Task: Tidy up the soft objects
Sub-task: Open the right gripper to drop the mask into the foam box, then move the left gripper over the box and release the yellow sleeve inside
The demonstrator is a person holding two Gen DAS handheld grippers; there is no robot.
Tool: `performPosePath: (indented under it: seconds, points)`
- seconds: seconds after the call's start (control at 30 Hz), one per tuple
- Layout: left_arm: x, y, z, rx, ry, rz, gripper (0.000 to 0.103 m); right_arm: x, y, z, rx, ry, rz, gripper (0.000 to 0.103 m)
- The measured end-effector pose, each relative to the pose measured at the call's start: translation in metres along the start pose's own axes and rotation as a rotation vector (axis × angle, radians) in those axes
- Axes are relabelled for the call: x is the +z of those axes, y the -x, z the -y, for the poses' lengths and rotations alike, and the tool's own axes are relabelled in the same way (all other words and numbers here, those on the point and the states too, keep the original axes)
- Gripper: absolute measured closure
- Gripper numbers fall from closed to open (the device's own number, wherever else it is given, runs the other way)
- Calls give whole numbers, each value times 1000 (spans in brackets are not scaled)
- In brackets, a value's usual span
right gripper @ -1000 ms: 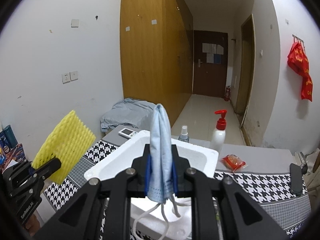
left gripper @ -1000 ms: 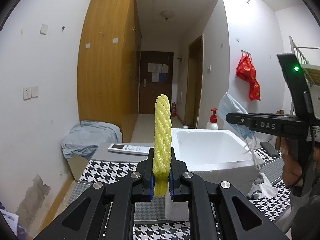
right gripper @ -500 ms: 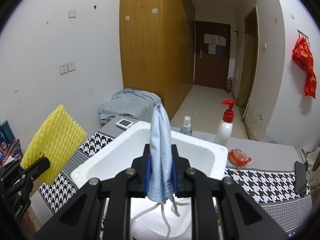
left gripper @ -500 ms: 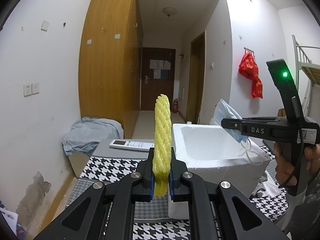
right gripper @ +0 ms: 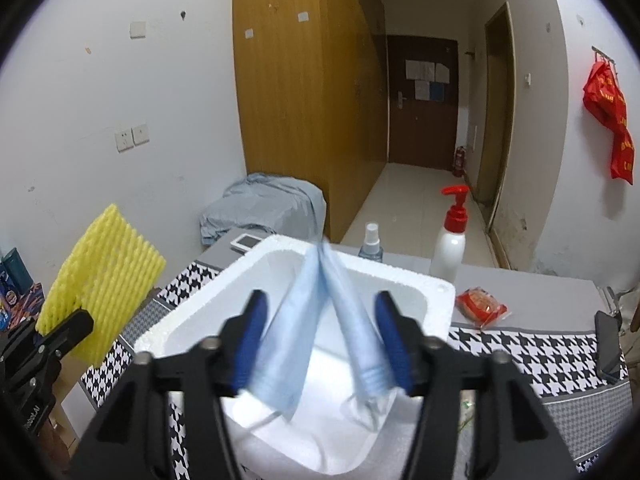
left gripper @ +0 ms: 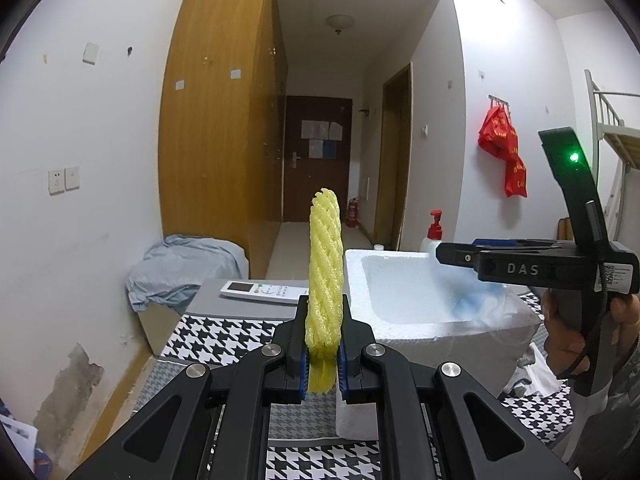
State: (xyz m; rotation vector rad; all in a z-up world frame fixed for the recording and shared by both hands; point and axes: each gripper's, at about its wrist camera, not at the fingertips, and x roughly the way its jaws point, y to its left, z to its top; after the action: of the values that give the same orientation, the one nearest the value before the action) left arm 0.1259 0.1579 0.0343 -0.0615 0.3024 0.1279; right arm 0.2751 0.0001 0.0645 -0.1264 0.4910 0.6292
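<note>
My left gripper [left gripper: 323, 344] is shut on a yellow foam net sleeve [left gripper: 325, 272] that stands upright between its blue pads; the same sleeve [right gripper: 100, 280] shows at the left of the right wrist view. My right gripper [right gripper: 320, 320] hangs over the white foam box [right gripper: 400, 276], and its jaws are opening. A light blue face mask [right gripper: 288, 340] is between them, blurred and spread into two flaps, and the pads no longer press on it. In the left wrist view the mask [left gripper: 476, 296] is a blue smear below the right gripper [left gripper: 444, 252], over the box [left gripper: 360, 280].
The box stands on a houndstooth tablecloth [right gripper: 520, 344]. Behind it are a red-capped pump bottle [right gripper: 450, 244], a small spray bottle [right gripper: 370, 244], a red packet [right gripper: 482, 308] and a white remote [left gripper: 260, 292]. A grey cloth heap [right gripper: 264, 208] lies by the wardrobe. A black phone [right gripper: 608, 340] lies far right.
The right jaws have sprung apart and the mask, pinched upright before, now spreads and drops toward the box. The left gripper still holds the yellow sleeve in the same place.
</note>
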Motion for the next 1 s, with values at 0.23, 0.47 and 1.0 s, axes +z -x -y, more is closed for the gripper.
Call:
performPosePath:
  seconds: [0.23,0.47,1.0]
  points:
    - [0,0,1,0,0,1,92,0,11,-3,-1,30,61,19]
    - [4,1,5,-8,-4,12,92,0,20,3,5,24,83,19]
    - [25,-20,33,-101,-52,8,92,-9,53,17,-56,23,152,18]
